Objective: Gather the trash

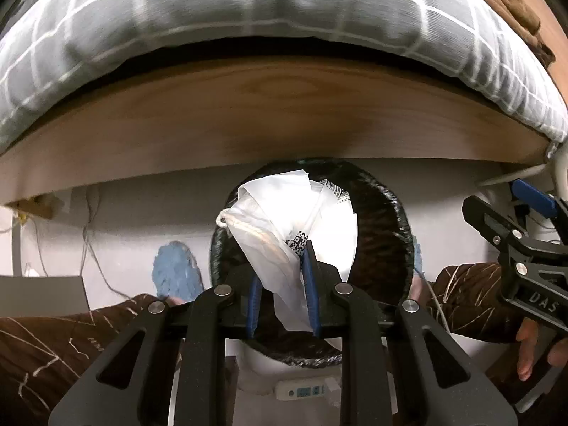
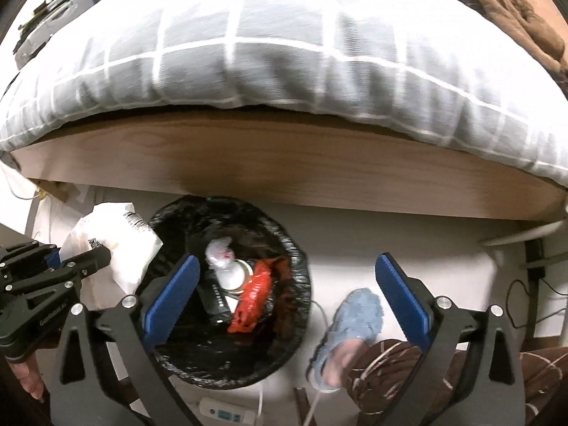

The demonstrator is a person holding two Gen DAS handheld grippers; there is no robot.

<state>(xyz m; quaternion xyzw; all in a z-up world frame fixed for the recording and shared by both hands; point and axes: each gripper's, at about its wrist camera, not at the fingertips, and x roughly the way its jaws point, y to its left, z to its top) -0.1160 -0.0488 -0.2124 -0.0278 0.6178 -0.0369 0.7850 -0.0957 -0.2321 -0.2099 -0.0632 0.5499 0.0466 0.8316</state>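
A round bin lined with a black bag (image 1: 383,234) stands on the white floor beside the bed. My left gripper (image 1: 284,266) is shut on a white plastic bag with printed labels (image 1: 284,213) and holds it over the bin's mouth. In the right wrist view that white bag (image 2: 117,245) hangs at the bin's left rim, pinched by the left gripper (image 2: 103,254). My right gripper (image 2: 287,262) stands wide open and empty above the bin's right side. Inside the bin (image 2: 170,216) lie a red wrapper (image 2: 254,294), a crumpled white wad (image 2: 220,252) and a dark item.
A wooden bed frame (image 2: 284,163) with a grey checked duvet (image 2: 248,60) overhangs behind the bin. A person's foot in a blue slipper (image 2: 358,316) and brown patterned trousers (image 1: 53,348) flank the bin. A white power strip (image 2: 227,413) and cables (image 1: 96,248) lie on the floor.
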